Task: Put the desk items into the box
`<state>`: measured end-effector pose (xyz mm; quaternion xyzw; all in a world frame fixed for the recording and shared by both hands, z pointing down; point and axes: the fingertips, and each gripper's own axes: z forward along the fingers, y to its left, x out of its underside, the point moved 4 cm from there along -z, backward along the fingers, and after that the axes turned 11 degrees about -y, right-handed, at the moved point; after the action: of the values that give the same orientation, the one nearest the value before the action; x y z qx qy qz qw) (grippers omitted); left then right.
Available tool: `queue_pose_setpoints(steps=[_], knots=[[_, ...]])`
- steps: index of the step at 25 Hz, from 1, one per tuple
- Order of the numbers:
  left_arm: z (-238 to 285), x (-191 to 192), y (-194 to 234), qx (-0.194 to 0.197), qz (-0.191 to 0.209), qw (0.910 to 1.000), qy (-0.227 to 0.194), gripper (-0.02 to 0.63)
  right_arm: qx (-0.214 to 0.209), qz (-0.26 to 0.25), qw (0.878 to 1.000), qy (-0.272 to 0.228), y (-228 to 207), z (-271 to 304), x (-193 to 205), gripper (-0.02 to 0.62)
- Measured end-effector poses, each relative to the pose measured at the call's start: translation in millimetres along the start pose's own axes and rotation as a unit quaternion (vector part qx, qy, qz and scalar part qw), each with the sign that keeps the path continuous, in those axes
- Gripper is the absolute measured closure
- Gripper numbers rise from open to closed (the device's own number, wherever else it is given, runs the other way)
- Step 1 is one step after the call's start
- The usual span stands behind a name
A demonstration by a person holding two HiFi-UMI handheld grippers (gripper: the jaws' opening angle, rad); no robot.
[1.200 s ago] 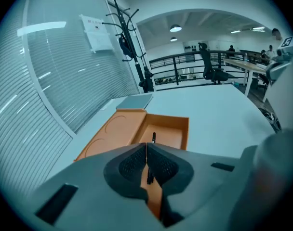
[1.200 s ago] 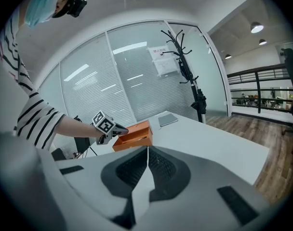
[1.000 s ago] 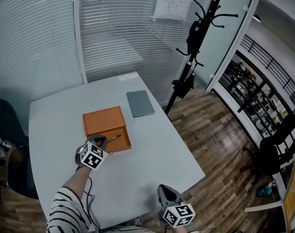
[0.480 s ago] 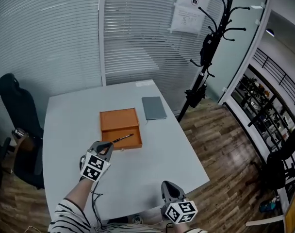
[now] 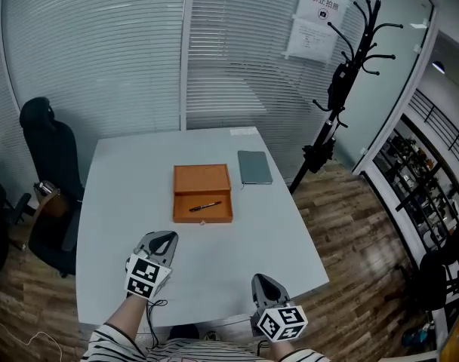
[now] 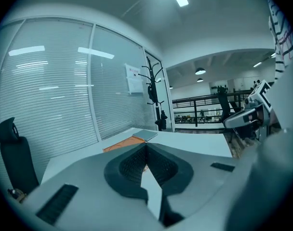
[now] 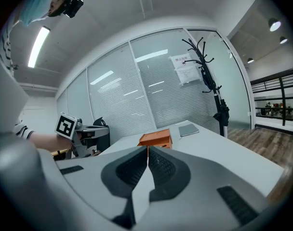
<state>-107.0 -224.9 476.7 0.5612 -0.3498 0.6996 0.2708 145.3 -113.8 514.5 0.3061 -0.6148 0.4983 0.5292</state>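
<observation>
**Orange box half loaded, notebook to go**

Left gripper hangs closed on nothing. The pen is lying in the box. Grey notebook sits just beside it on the table, probably next. Right gripper is closed and empty too.

The box is orange; the pen looks black, though it is too small to be sure. Notebook grey, table pale grey. Left gripper and right gripper are grey with black-and-white marker squares. Sleeve is striped black and white.
</observation>
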Motion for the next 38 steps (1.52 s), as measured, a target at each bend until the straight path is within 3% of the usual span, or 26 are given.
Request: queue_pose_setpoints(steps=[7,18,29,38], knots=[[-47.3,2.9,-23.1,-0.040,-0.041,0.9981,-0.022,0.584,-0.020,-0.008,1.000,0.006,7.7,-7.4,3.6,0.569],[-99.3,26.5,-56.8,-0.070,-0.064,0.9954,-0.014,0.584,-0.057,-0.008,0.998,0.008,27.6,-5.6,6.3,0.569],[-145.9,57.9,-68.4,-0.124,-0.108,0.9864,0.006,0.584,-0.072,-0.026,0.996,0.036,41.8,-9.9,28.3,0.571],[-160.7,60.7,-74.0,-0.133,-0.110,0.9849,0.009,0.584,-0.075,-0.026,0.996,0.038,43.8,-12.5,28.8,0.571]])
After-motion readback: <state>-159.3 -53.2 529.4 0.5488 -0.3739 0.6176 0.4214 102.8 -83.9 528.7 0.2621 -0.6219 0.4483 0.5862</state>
